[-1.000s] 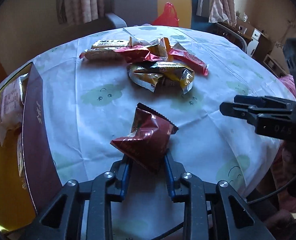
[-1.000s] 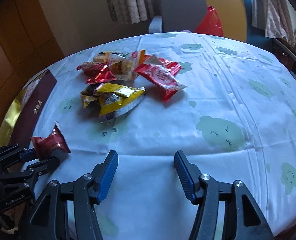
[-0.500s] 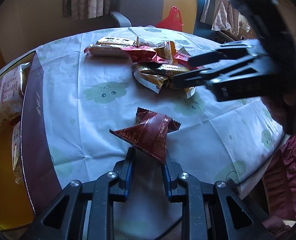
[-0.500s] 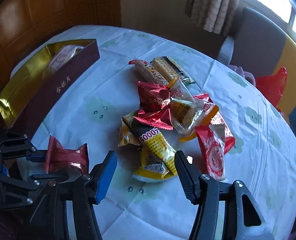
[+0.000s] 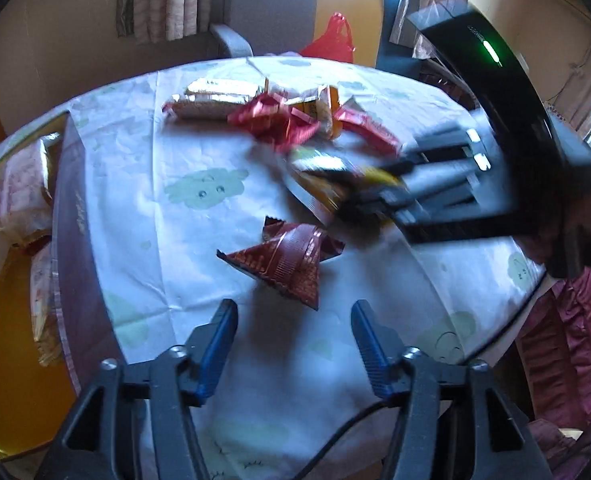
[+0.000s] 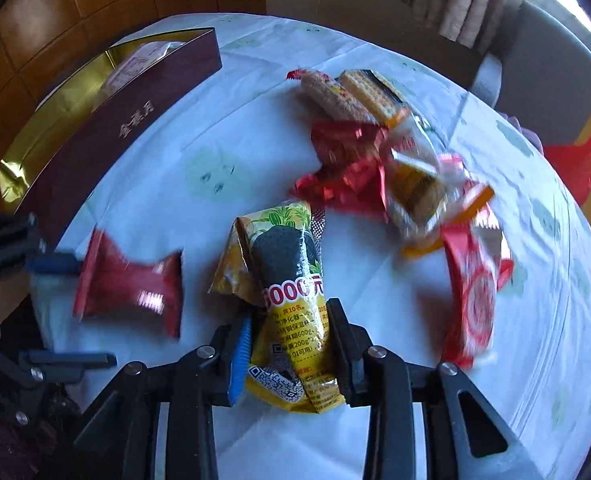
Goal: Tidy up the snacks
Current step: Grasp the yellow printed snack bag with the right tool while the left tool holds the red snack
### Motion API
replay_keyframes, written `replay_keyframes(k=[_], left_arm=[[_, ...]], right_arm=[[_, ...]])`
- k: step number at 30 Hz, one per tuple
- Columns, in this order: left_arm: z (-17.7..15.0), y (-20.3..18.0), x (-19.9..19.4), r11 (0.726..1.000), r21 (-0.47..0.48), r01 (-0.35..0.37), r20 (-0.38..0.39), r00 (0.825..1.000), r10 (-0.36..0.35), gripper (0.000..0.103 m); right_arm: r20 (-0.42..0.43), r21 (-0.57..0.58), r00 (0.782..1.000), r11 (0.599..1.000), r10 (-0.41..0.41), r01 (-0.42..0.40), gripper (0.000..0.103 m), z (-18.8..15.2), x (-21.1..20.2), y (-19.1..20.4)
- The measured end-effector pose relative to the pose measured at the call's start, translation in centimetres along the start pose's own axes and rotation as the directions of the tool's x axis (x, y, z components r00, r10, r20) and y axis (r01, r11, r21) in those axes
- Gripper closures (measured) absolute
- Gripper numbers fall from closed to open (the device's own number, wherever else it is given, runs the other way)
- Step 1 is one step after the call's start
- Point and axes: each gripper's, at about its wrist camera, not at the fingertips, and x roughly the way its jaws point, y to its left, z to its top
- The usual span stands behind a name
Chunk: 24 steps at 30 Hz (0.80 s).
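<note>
Fingers of the right gripper (image 6: 289, 344) were clamped on the near end of the yellow packet (image 6: 291, 304), which lay on the table (image 6: 535, 320) just in front of the snack pile (image 6: 379, 156). Left gripper (image 5: 293, 344) had its fingers spread wide, gripping nothing; the dark red packet (image 5: 285, 260) sat just ahead of them, not touching either pad, nearer than the snack pile and left of the yellow packet. Maroon box (image 6: 123, 128) stood at the table's edge, left of the snack pile, with wrapped snacks inside.
</note>
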Motion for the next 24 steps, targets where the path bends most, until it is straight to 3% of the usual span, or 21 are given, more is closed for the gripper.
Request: replay_keyframes(k=[8,11,14,21,24], left_arm=[[0.7,-1.3,-3.7,0.995,0.088,-0.044,0.061,0.997,0.039,0.042],[1.8,-1.2,-3.7,0.989,0.124,-0.078,0.065,0.995,0.071,0.042],[3.0,-1.1,-2.4,0.98,0.166,-0.108,0.029,0.994,0.105,0.042],[4.1,-1.2,1.3,0.97,0.222,-0.102,-0.082,0.989,0.123,0.044],[4.2,-1.4,2.0,0.968,0.231,-0.101,-0.098,0.987,0.127,0.056]], right_arm=[[0.018,0.183,1.0,0.983,-0.015,0.011,0.065,-6.3,-2.6,-0.3],[0.047,0.228,0.999,0.974,-0.017,0.006,0.064,-7.2,-2.8,-0.1],[0.069,0.264,0.997,0.964,-0.026,0.007,0.062,-7.3,-2.8,-0.1],[0.099,0.296,0.995,0.955,-0.028,-0.003,0.061,-7.7,-3.1,0.1],[0.109,0.301,0.994,0.953,-0.02,-0.014,0.061,-8.1,-3.4,0.0]])
